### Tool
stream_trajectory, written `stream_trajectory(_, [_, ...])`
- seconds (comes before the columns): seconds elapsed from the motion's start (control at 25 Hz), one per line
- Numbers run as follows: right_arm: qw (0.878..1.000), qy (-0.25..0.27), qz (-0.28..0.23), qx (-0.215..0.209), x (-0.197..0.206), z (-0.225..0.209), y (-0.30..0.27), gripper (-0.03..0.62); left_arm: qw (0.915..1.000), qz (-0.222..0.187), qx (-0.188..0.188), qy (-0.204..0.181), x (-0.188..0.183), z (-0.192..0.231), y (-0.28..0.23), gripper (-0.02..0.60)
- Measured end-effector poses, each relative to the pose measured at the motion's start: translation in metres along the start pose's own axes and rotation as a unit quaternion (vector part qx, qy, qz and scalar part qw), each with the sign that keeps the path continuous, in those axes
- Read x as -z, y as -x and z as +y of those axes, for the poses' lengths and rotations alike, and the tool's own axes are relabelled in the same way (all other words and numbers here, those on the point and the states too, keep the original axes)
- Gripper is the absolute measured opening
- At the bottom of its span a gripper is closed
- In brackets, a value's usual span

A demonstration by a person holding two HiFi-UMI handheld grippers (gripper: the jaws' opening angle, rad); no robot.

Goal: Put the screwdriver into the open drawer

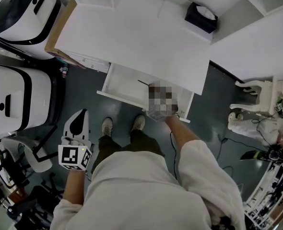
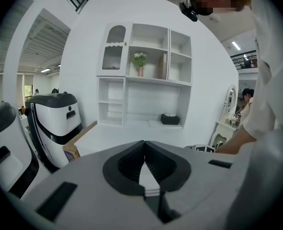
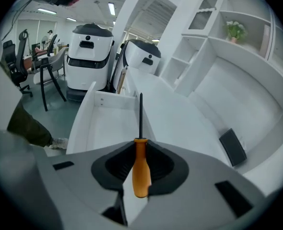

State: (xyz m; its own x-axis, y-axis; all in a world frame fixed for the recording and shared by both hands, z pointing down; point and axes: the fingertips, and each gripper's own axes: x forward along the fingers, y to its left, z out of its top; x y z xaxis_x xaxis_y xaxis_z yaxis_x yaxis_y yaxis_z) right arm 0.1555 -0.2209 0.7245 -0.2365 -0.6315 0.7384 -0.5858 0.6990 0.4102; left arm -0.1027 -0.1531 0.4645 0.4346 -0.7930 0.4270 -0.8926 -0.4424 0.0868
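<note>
An orange-handled screwdriver [image 3: 140,166] sits between the jaws of my right gripper [image 3: 140,145], which is shut on the handle. Its thin black shaft [image 3: 141,114] points forward over the open white drawer [image 3: 103,123]. In the head view the drawer [image 1: 113,84] stands pulled out from under the white desk [image 1: 136,37]. The right hand is over the drawer's front right part, where the dark shaft [image 1: 142,83] shows. My left gripper [image 1: 78,123] hangs low at the left, over the floor and apart from the drawer. Its pads [image 2: 144,147] meet with nothing between them.
A black tissue box [image 1: 200,17] sits at the back right of the desk. Two white machines [image 1: 17,95] and a cardboard box [image 1: 60,32] stand to the left. A chair [image 1: 26,152] is at the lower left. The person's feet [image 1: 107,127] are just before the drawer.
</note>
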Motion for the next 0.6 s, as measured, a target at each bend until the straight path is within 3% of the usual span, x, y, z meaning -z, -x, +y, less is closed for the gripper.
stream_trajectory(0.6, [0.993,0.035,0.074,-0.088,0.049,0.04,-0.071,0.077,0.9982,0.042,-0.041,0.006,0.02,0.011,0.006,0.005])
